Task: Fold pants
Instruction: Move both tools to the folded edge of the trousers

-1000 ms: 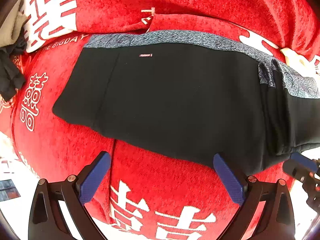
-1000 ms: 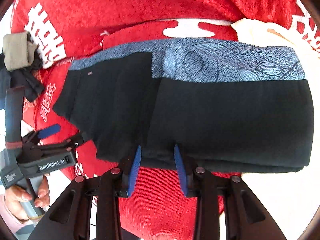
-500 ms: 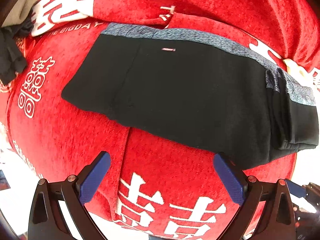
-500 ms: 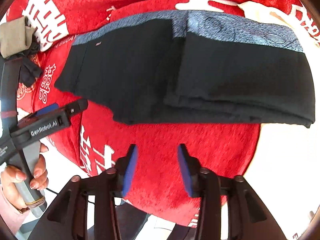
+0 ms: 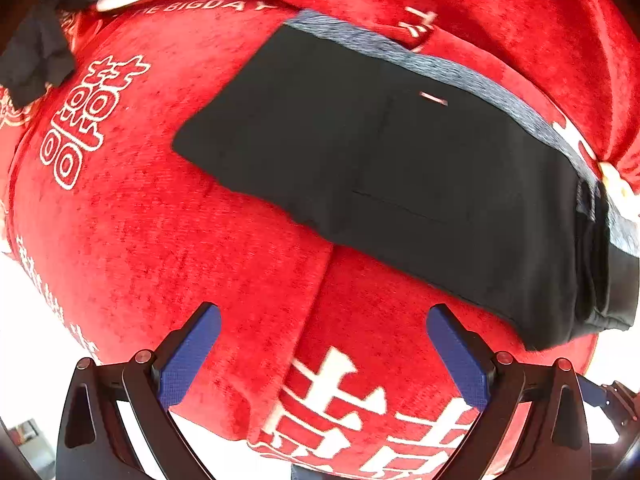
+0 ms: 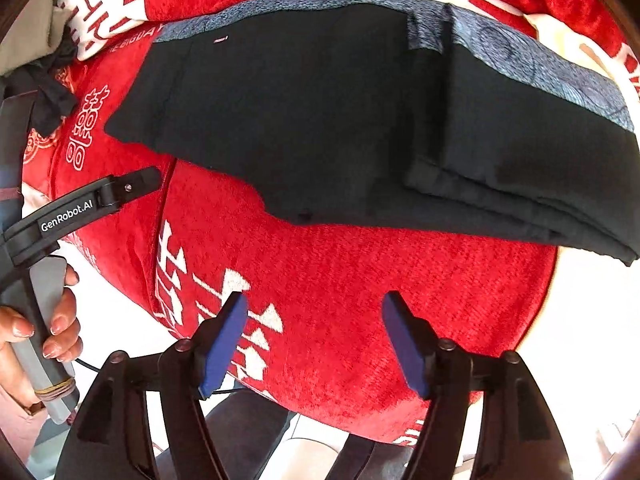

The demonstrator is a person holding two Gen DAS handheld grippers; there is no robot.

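Black pants (image 5: 400,168) with a blue-grey patterned side stripe lie flat on the red cloth (image 5: 180,248). In the right wrist view the pants (image 6: 304,112) have their right part folded over into a thicker stack (image 6: 532,160). My left gripper (image 5: 324,356) is open and empty, held back from the pants' near edge. My right gripper (image 6: 314,340) is open and empty, also back from the near edge. The left gripper's body (image 6: 80,208) and the hand holding it show at the left of the right wrist view.
The red cloth with white characters covers the table and hangs over its front edge (image 6: 360,400). A dark garment (image 5: 36,60) and a beige one (image 6: 28,40) lie at the far left. A cream item (image 6: 572,36) sits behind the pants at the right.
Both grippers have pulled back from the pants toward the table's front edge. The right gripper, narrow at the pants' edge a second ago, has opened wide. The left gripper has swung left.
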